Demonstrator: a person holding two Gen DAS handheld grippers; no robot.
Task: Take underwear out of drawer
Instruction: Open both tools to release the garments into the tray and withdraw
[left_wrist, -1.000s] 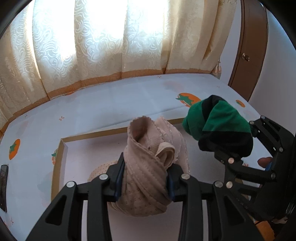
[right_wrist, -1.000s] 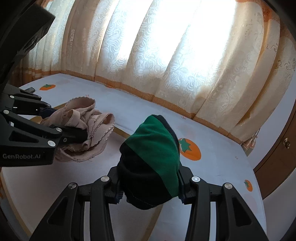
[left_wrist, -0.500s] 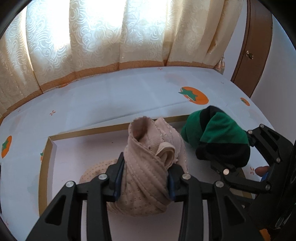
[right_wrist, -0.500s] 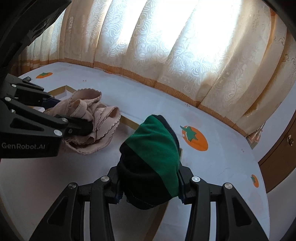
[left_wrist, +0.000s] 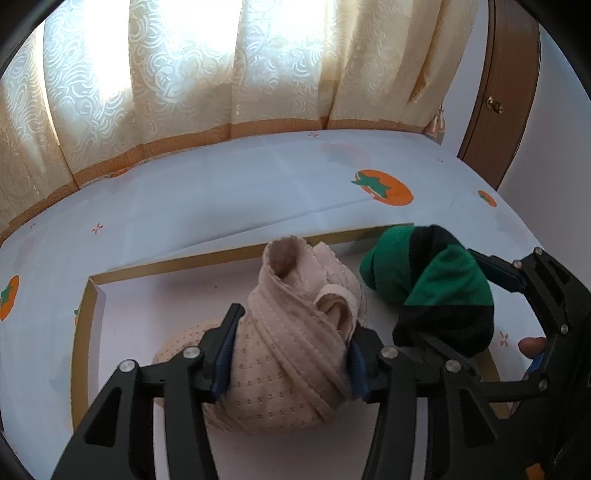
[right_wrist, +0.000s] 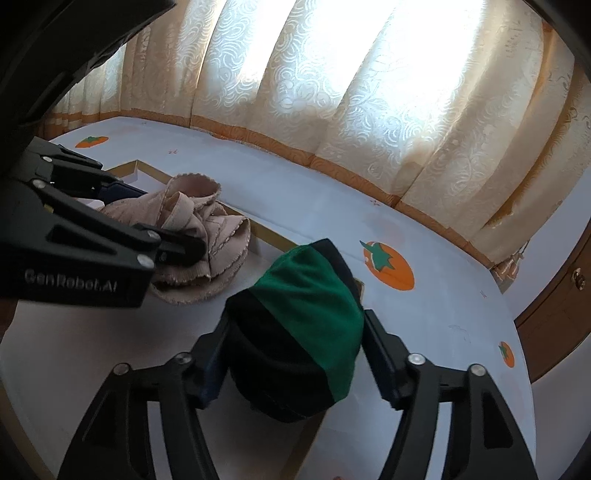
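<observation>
Compared with a second ago, we see more of the drawer (left_wrist: 88, 317) floor and its gold-edged rim beneath both bundles, and the far rim sits lower against them, so we judge that both garments have been lifted a little higher and are on their way out over the bed sheet (left_wrist: 207, 199). Our left gripper (left_wrist: 291, 350) has its jaws closed around the beige underwear (left_wrist: 295, 332), squeezing the bundle at its waist; the lower folds look to be touching or only just above the white drawer bottom, and we cannot tell which. Our right gripper (right_wrist: 295, 350) is likewise clamped on the green and black underwear (right_wrist: 299, 332), which hangs clear, above the drawer's right corner near the persimmon print (right_wrist: 388, 266). The beige piece is a soft, dotted knit with scalloped edges, rolled and twisted into a loose cone, its open end pointing up and away from us. The green one is a tight, rounded wad of smooth cloth, with a broad black band wrapping its near side. The two bundles are close beside each other, not touching.
</observation>
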